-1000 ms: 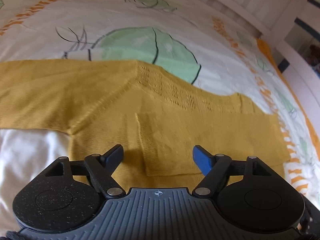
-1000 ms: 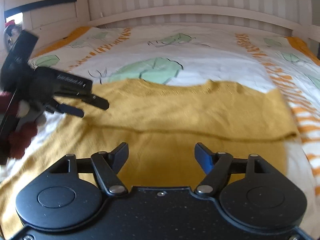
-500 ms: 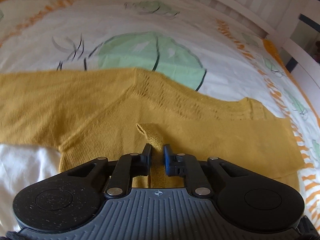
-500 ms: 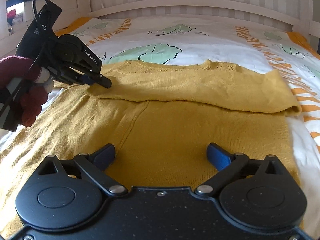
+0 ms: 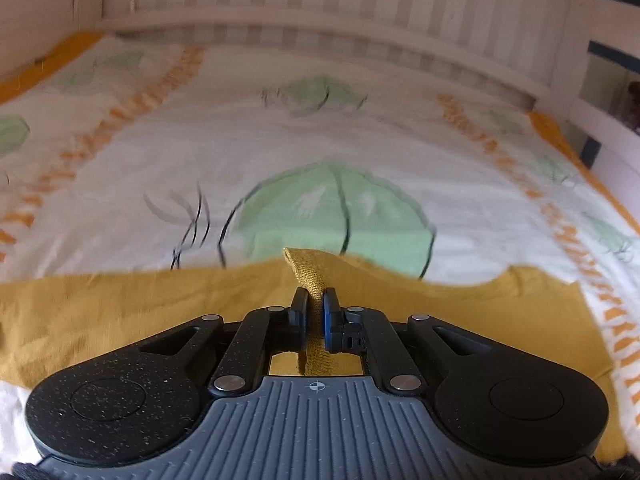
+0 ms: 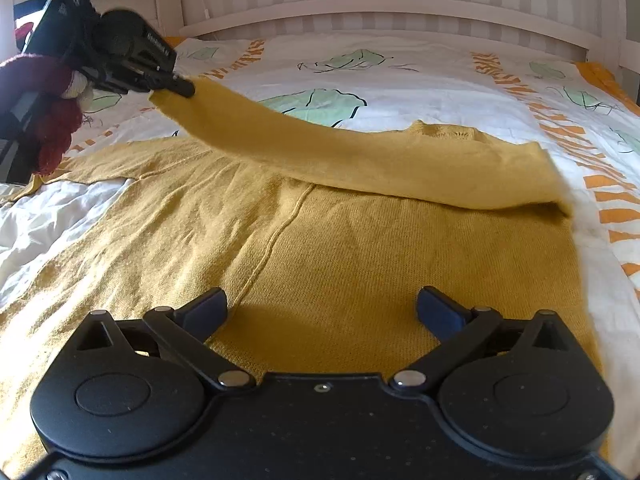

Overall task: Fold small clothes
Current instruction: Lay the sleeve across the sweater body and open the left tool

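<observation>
We see the left gripper (image 5: pixel 315 307) clamped on a narrow fold of the mustard sweater (image 6: pixel 360 248), its two pads pinched together with the knit standing up between them and trailing down behind. In the right wrist view the same left gripper (image 6: pixel 182 89) is raised at the upper left, gripped by a hand in a dark red glove (image 6: pixel 48 120), and it holds the cuff end of a sleeve (image 6: pixel 320 148) clear of the bed, so that the sleeve stretches in a band down to the fold at the sweater's right edge. The right gripper (image 6: pixel 322 308) hangs just above the sweater's body with its jaws spread wide; they have just been opening further, and nothing is held between them, only the flat knit below. The sweater lies spread across a white bedcover (image 6: pixel 420 76) printed with green leaves and orange stripes. Beyond it stands a pale slatted headboard (image 5: pixel 320 4).
</observation>
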